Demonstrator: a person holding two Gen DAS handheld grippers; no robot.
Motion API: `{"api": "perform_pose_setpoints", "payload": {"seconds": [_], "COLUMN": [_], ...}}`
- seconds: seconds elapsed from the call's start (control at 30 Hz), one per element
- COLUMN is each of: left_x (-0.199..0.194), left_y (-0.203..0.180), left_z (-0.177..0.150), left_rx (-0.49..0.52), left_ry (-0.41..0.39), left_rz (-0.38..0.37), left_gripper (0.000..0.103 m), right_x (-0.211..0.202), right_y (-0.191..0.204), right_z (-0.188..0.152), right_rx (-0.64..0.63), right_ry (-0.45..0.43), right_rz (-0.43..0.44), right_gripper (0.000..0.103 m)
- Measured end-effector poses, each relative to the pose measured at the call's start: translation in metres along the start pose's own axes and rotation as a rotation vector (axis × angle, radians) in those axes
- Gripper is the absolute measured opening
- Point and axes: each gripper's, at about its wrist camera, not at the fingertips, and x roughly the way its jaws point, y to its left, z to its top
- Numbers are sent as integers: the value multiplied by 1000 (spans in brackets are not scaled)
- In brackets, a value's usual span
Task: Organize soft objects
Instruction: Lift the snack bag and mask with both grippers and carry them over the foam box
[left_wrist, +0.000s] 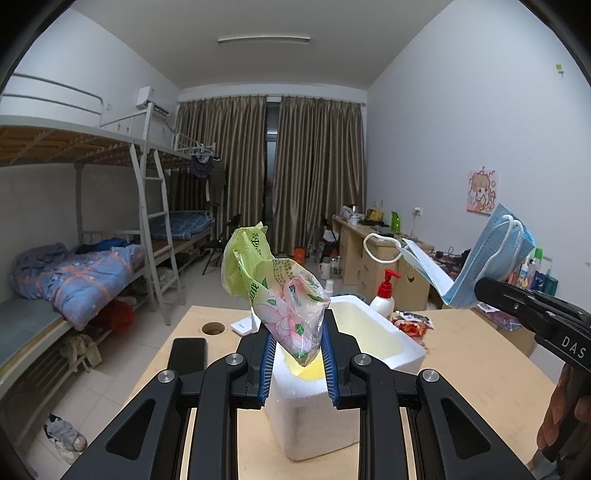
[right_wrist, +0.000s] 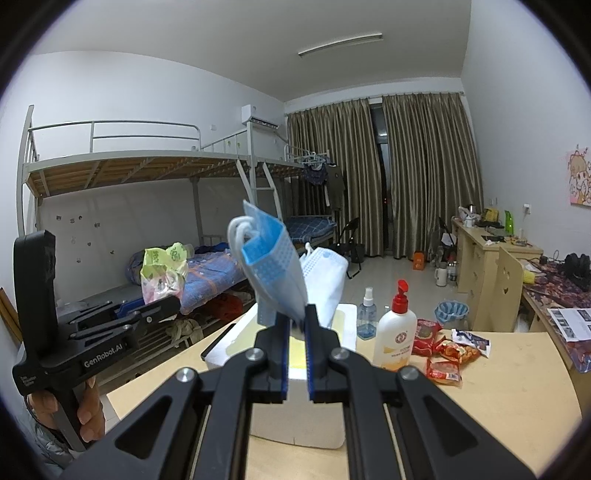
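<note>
Crumpled tissue pack (left_wrist: 280, 295) — green-and-pink flowered plastic wrapper, standing upright and bent at its top, raised above the near end of the white foam box (left_wrist: 388, 350). Blue face masks (right_wrist: 275, 273) — a pleated bunch folded over with white ear loops at the top, held aloft above the same box, right of the pack.

Hand-held grippers: two, the left (left_wrist: 297, 343) and the right (right_wrist: 296, 345).
Face masks (right_wrist: 275, 273): two.
Plastic bags (left_wrist: 275, 284): one.
Foam boxes (left_wrist: 369, 343): one.
Pump bottles (right_wrist: 393, 334): one.
Spray bottles (right_wrist: 366, 317): one.
Red snack packets (right_wrist: 445, 352): about three; the overlap makes the count uncertain.
Phones on the worktop (left_wrist: 476, 354): one (left_wrist: 188, 354).
</note>
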Motion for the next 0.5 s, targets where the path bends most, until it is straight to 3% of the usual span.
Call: {"api": "perform_pose_setpoints", "payload": {"seconds": [0.5], "left_x": [44], "left_y": [1], "left_z": [6], "left_rx": [28], "left_ry": [34], "left_rz": [-37], "left_gripper": [25], "right_x": [30], "right_y": [-2], "right_z": [10], "right_rx": [8], "right_ry": [39], "right_rz": [24], "right_gripper": [10]}}
